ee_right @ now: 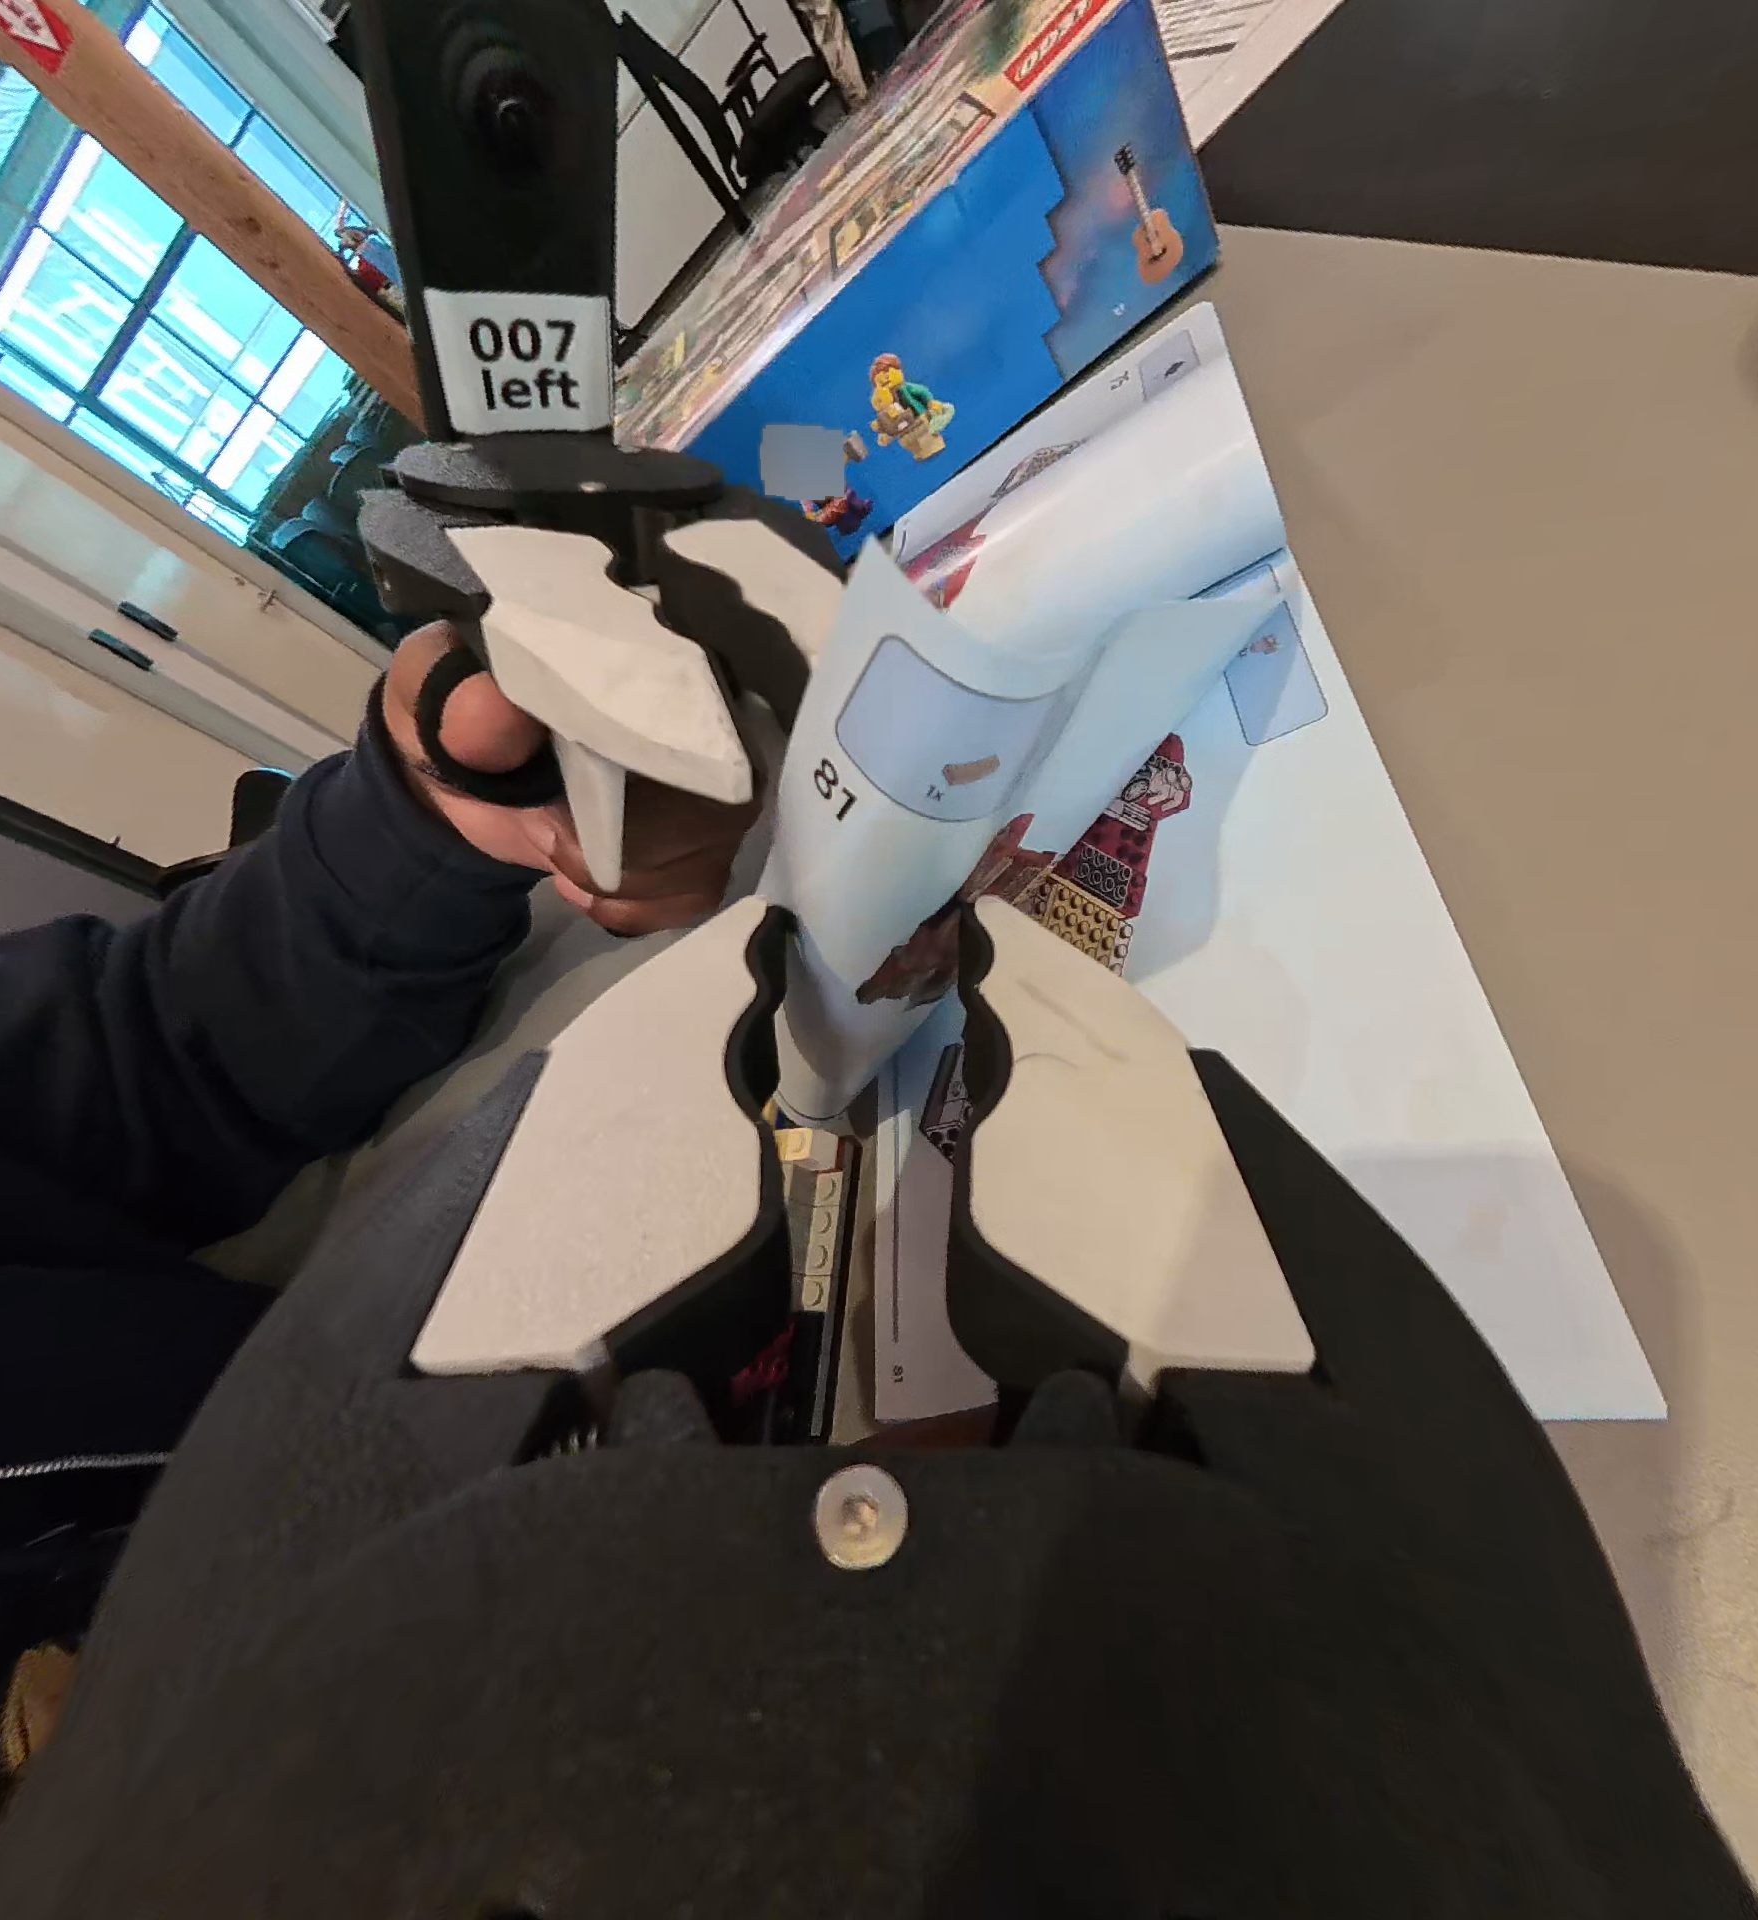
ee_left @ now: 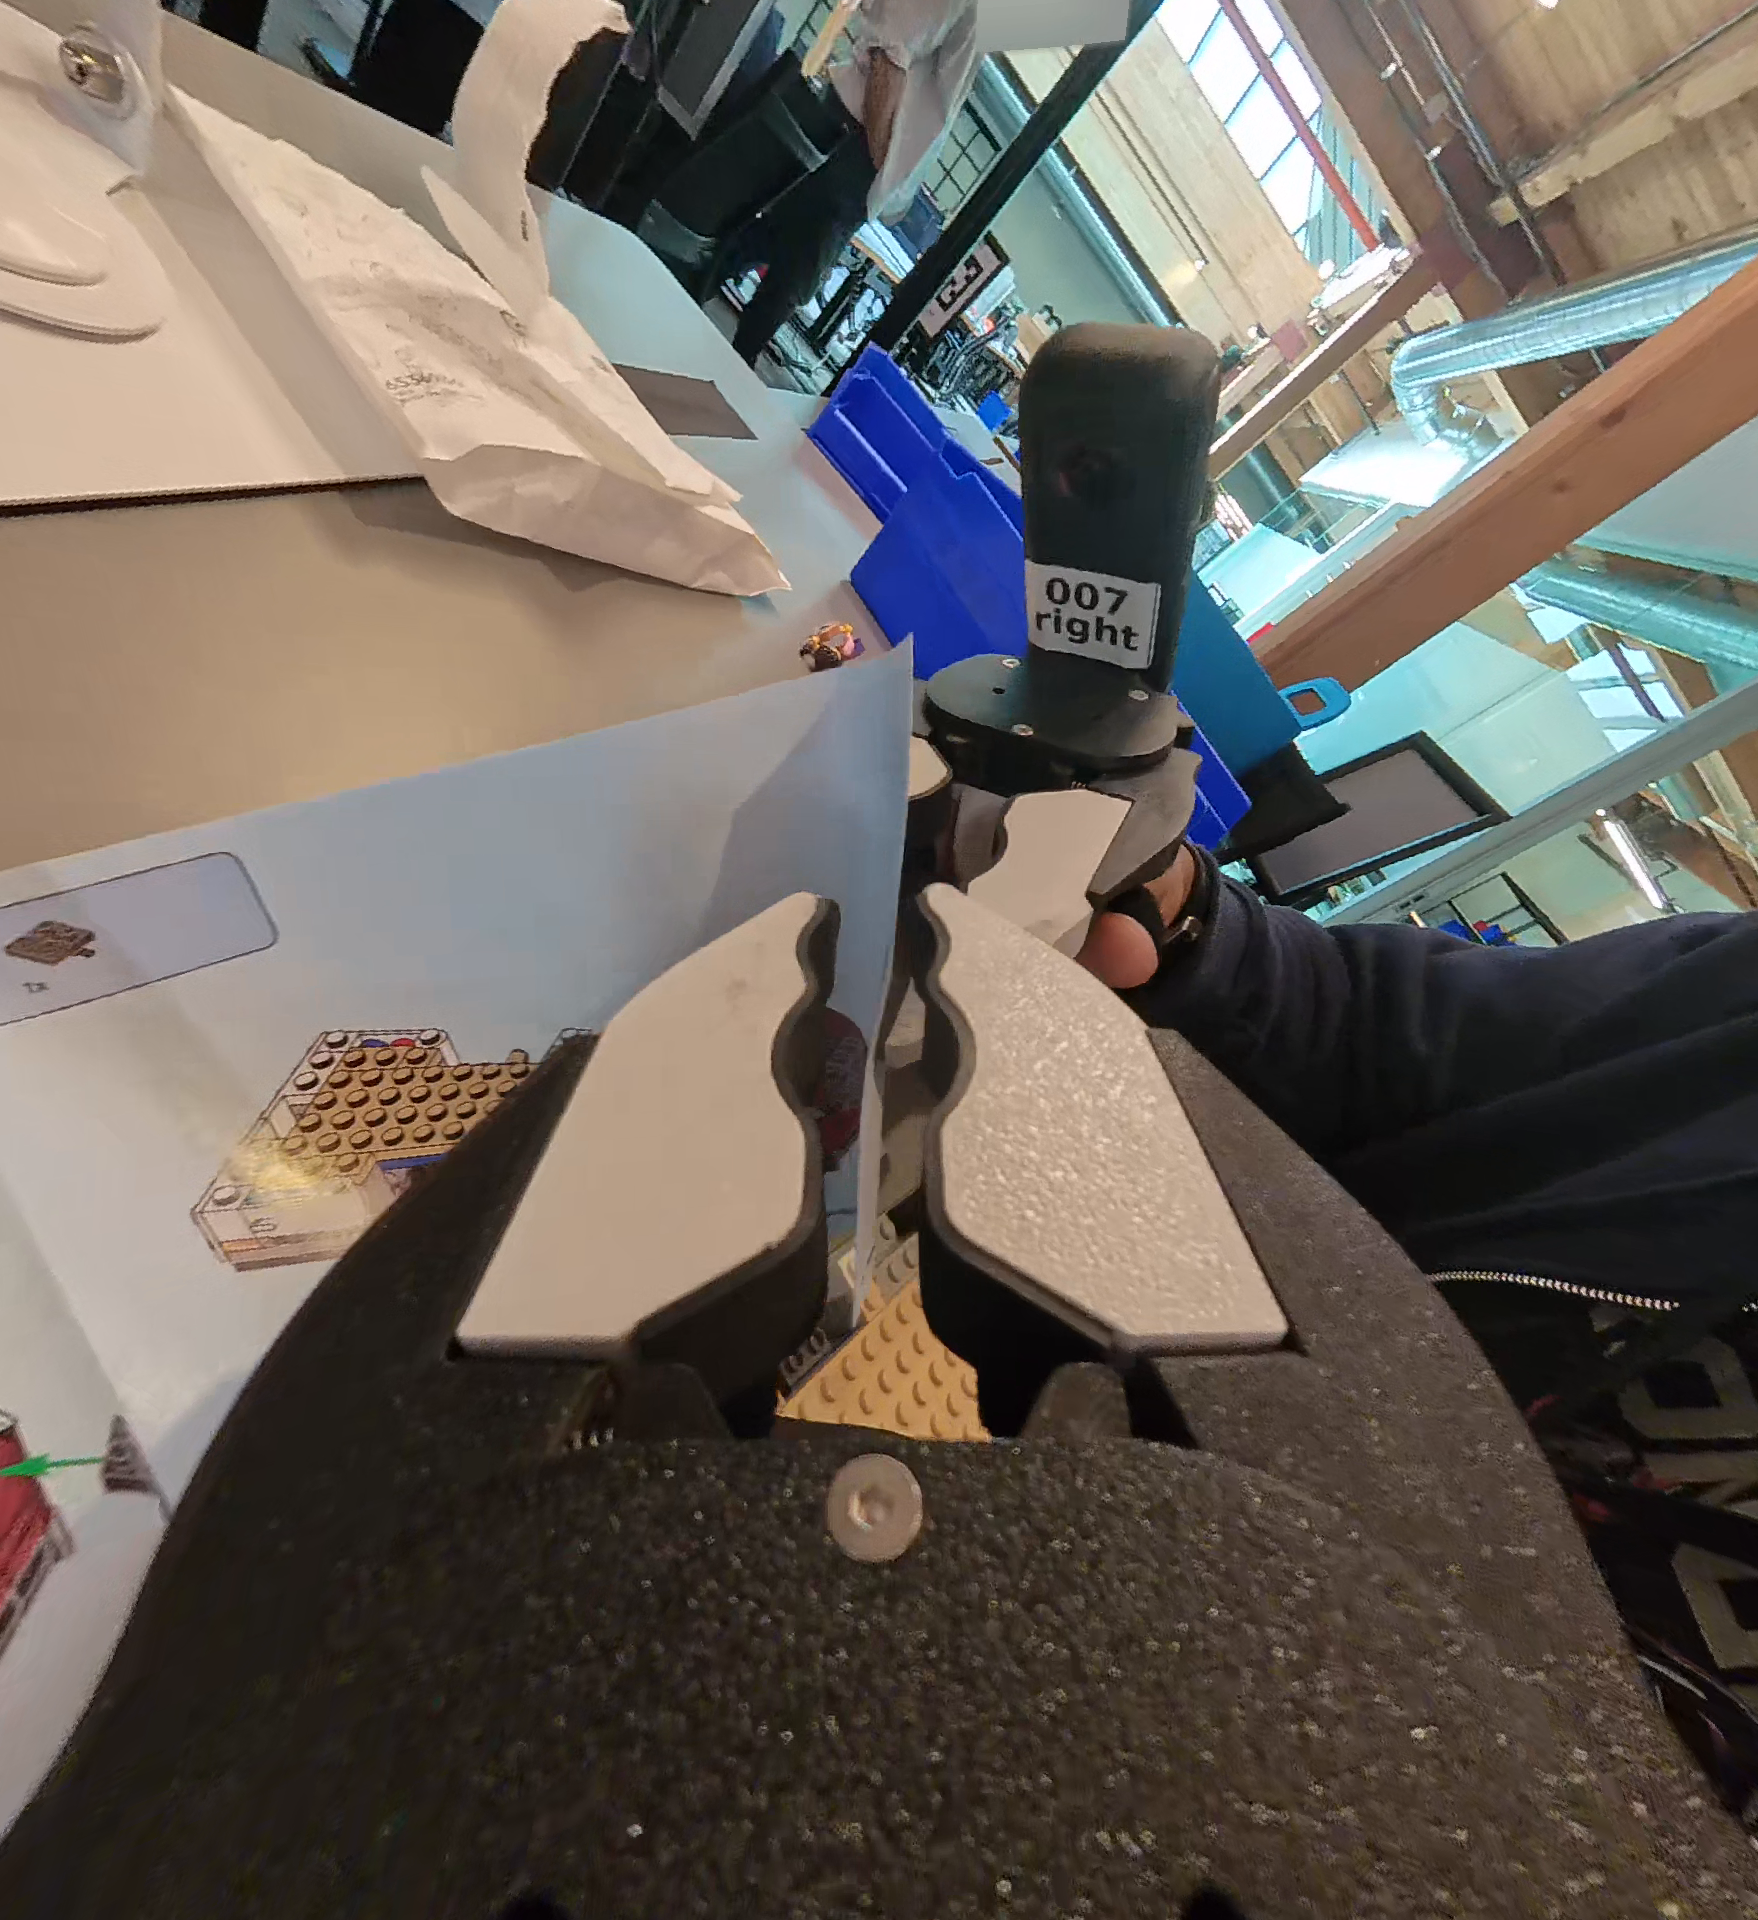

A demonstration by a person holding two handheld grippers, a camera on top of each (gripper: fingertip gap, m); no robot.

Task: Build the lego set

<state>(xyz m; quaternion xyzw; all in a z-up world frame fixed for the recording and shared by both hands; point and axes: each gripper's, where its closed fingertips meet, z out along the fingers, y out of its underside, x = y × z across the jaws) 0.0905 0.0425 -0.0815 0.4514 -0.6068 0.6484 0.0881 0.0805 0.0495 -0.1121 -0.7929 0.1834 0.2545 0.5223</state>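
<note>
My left gripper (ee_left: 880, 914) has its fingers narrowly apart, a lifted light-blue page (ee_left: 646, 831) of the instruction booklet (ee_right: 1374, 1039) standing between them, unpinched. My right gripper (ee_right: 864, 925) has its fingers part open around the curled page (ee_right: 916, 810); I cannot tell if they press it. The booklet lies open on the table (ee_right: 1581, 727), near the blue box (ee_right: 958, 260).

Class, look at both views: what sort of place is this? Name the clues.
Probably a workshop or lab in an industrial hall: exposed timber beams and a silver duct overhead, blue bins by a grey table, and big gridded windows.
</note>
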